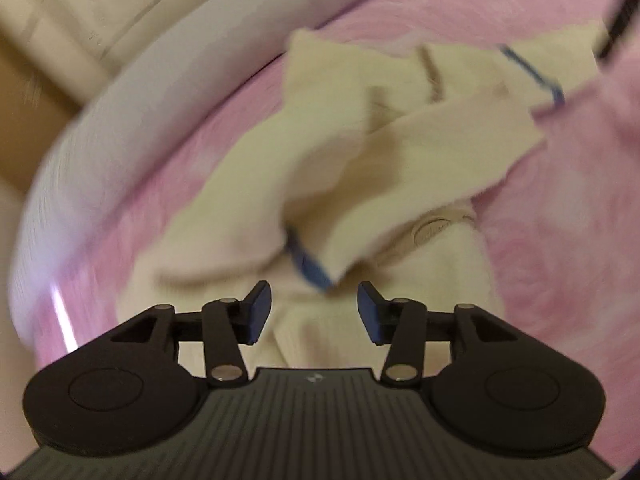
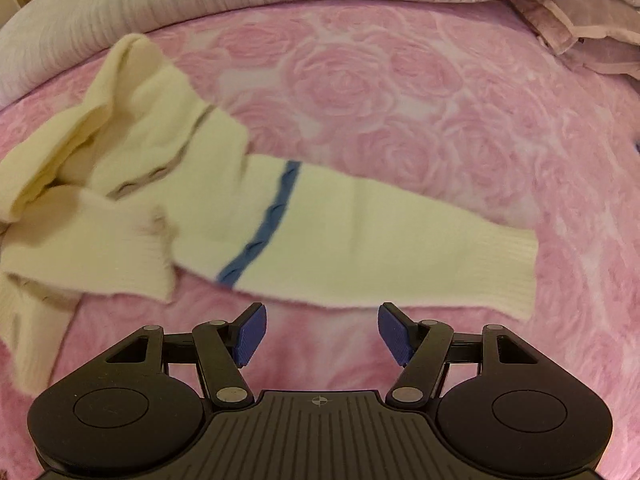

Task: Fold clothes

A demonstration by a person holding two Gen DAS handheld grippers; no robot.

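A cream sweater (image 2: 168, 208) lies rumpled on the pink bed (image 2: 440, 112), one sleeve stretched crosswise just ahead of the empty, spread right tool (image 2: 322, 332); the left tool (image 1: 314, 312), also spread, hangs over its bunched body.

Motion-blurred sweater (image 1: 400, 152) hides perhaps a collar label.

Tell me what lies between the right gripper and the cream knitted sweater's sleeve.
Only bare pink rose-patterned bedspread separates the open right gripper from the cream knitted sweater, seen in the right wrist view.
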